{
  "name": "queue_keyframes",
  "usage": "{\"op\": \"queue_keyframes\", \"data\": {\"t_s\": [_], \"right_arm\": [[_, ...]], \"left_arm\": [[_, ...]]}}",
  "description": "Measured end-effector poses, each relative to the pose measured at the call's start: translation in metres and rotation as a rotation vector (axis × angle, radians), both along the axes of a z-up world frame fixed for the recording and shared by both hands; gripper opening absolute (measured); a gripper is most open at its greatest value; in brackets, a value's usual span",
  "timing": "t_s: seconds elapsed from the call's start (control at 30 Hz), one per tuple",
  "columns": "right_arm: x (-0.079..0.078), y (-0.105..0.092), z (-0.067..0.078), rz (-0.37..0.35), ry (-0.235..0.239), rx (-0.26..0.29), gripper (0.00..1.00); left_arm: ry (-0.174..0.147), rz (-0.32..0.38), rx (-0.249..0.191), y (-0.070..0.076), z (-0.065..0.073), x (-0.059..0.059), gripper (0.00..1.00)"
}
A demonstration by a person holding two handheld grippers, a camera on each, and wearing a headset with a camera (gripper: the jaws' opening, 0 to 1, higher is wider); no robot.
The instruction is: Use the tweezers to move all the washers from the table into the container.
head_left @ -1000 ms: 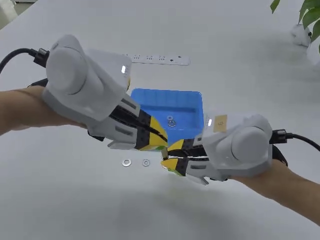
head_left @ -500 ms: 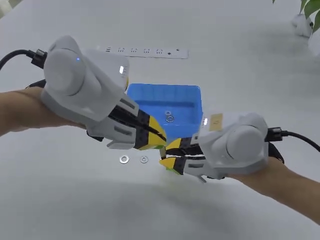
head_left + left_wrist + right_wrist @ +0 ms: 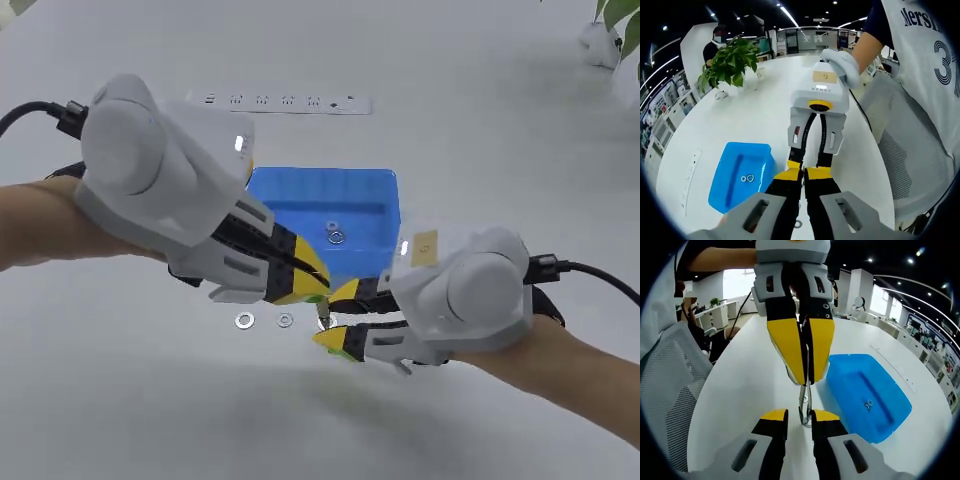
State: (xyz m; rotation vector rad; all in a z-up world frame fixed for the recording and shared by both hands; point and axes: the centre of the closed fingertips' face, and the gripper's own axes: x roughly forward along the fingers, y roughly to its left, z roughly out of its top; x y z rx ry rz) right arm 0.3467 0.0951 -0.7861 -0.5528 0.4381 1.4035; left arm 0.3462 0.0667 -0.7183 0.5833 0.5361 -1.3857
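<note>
Tweezers [image 3: 805,395], thin and silvery, are clamped between the closed yellow-tipped jaws of the left claw [image 3: 806,382] and protrude toward the right claw [image 3: 800,416]. That claw is held nearly closed around their lower end, though actual contact cannot be told. Two loose washers [image 3: 244,320], small flat metal rings, are seen on the white desk [image 3: 450,120] near the tips. A second washer pair [image 3: 335,236] lies inside the blue container [image 3: 290,195] nearby.
</note>
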Motion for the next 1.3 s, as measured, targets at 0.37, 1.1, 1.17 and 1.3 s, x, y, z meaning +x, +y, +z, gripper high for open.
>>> {"op": "queue_keyframes", "data": {"t_s": [0.37,1.1,1.17,1.3], "right_arm": [[0.010,0.000,0.005,-0.020,0.007,0.007,0.11],[0.008,0.003,0.021,-0.033,-0.012,0.020,0.10],[0.006,0.004,0.024,-0.029,-0.014,0.020,0.10],[0.004,0.005,0.031,-0.025,-0.026,0.026,0.10]], "left_arm": [[-0.011,0.008,0.012,0.000,0.000,0.006,0.06],[0.020,0.027,-0.014,0.003,0.015,0.001,0.06],[0.015,0.024,-0.011,0.004,0.017,-0.001,0.06],[0.002,0.024,-0.012,0.006,0.024,-0.003,0.06]]}}
